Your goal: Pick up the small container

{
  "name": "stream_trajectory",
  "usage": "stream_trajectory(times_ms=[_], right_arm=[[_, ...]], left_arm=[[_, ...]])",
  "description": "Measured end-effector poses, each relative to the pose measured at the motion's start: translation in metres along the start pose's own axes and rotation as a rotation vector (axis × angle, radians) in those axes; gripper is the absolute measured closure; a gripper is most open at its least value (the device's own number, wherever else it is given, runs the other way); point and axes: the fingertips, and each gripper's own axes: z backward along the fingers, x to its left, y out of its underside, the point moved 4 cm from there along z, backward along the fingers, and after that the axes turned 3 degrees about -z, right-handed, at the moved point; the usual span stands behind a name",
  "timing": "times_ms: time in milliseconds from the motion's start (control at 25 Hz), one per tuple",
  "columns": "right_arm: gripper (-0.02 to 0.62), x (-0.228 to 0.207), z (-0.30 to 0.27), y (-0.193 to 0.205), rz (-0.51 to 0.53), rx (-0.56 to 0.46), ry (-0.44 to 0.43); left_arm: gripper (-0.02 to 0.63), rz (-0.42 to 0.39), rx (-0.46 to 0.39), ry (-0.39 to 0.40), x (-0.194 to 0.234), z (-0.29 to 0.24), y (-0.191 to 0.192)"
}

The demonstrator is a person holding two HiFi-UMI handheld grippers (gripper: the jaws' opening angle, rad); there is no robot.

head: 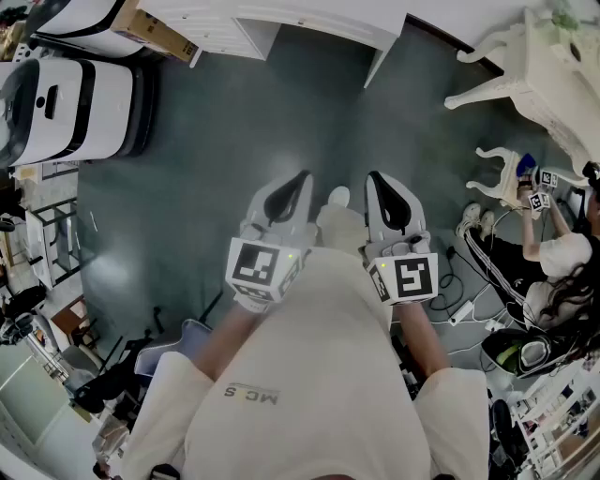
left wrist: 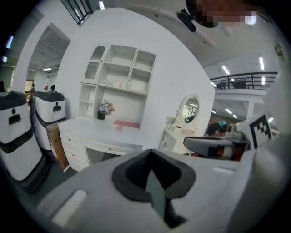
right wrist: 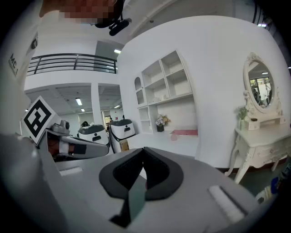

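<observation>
Dark grey floor (head: 234,122) fills most of the head view, with a white counter (head: 309,19) caught at the top edge.

Progress-wise, basically nothing's been done yet. The left hand-held gripper (head: 295,186) and the right hand-held gripper (head: 380,187) are held side by side in front of the body, well apart from the counter. Both pairs of jaws are pressed together with nothing between them.

The container (left wrist: 119,128) is most likely the small pink thing seen on the counter at the front edge of a pink mat (left wrist: 131,123), below the shelf unit (left wrist: 120,68). It's too small to be called for sure, and whether it's on the mat or just beside it can't be told. It hasn't been touched.

By the look of it the whole job is left to do. The counter has to be approached, one pair of jaws opened and closed on the container, and the container lifted.

Counted up:
- two hand-held grippers
- one counter, one shelf unit
- one flower pot (left wrist: 105,109), one mat, one likely container
- two white machines (left wrist: 16,132) parked left of the counter
- one cardboard box (left wrist: 57,145)
- one dressing table (right wrist: 259,136) with one oval mirror (right wrist: 257,88)
- one other person (head: 562,262), seated off to the right
</observation>
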Motion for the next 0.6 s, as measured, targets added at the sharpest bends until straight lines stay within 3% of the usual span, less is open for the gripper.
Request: stream_trajectory(times_ms=[160,600], right_arm=[[0.595,0.017,0.008,-0.005,0.01,-0.005,0.013],[0.597,0.003,0.015,-0.023,-0.02,-0.066,0.012]], left_arm=[[0.606,-0.013,-0.007,0.014,0.0,0.019,-0.006],[0.606,-0.057,-0.014,0.026,-0.007,0.016,-0.024]])
